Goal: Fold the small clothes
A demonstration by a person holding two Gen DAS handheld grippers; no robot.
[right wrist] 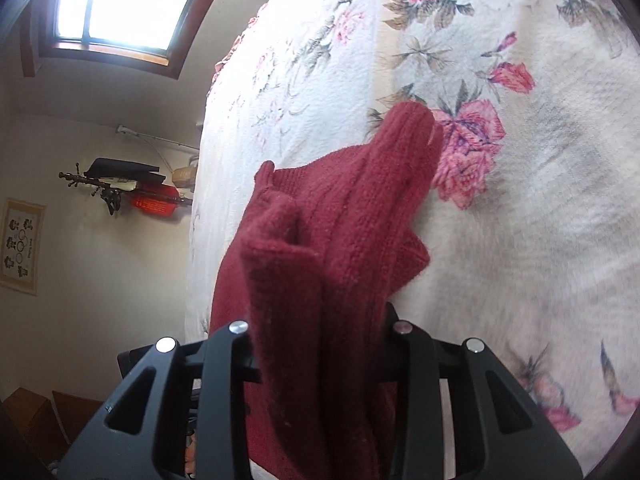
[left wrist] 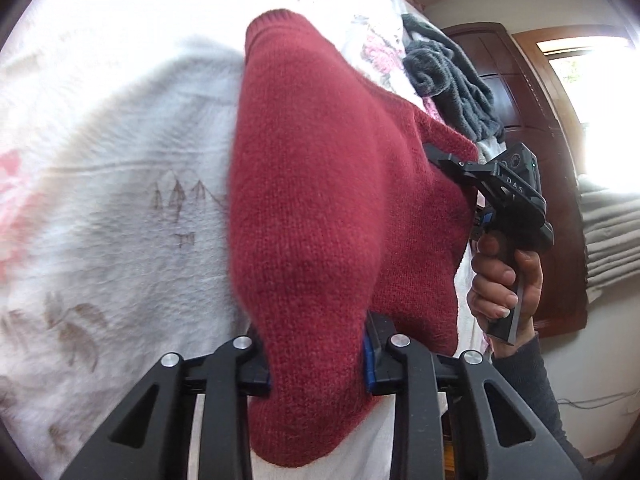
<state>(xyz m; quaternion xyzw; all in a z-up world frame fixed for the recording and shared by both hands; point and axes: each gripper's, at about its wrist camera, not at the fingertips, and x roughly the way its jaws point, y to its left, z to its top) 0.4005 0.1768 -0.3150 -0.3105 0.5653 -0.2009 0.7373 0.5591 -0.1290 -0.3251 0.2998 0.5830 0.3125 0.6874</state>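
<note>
Holding sweater (left wrist: 320, 184) aloft over bed (left wrist: 120, 160): your left gripper (left wrist: 318, 364) and right gripper (right wrist: 320, 344) each clamp knit. No finished fold visible; laying flat remains.

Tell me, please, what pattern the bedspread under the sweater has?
White bedspread with pink roses and grey-brown leaves, clearest in the right wrist view.

Black tongs (left wrist: 318, 364), blue pads, silver screws; seemingly dark sleeve (left wrist: 536, 392).
</note>
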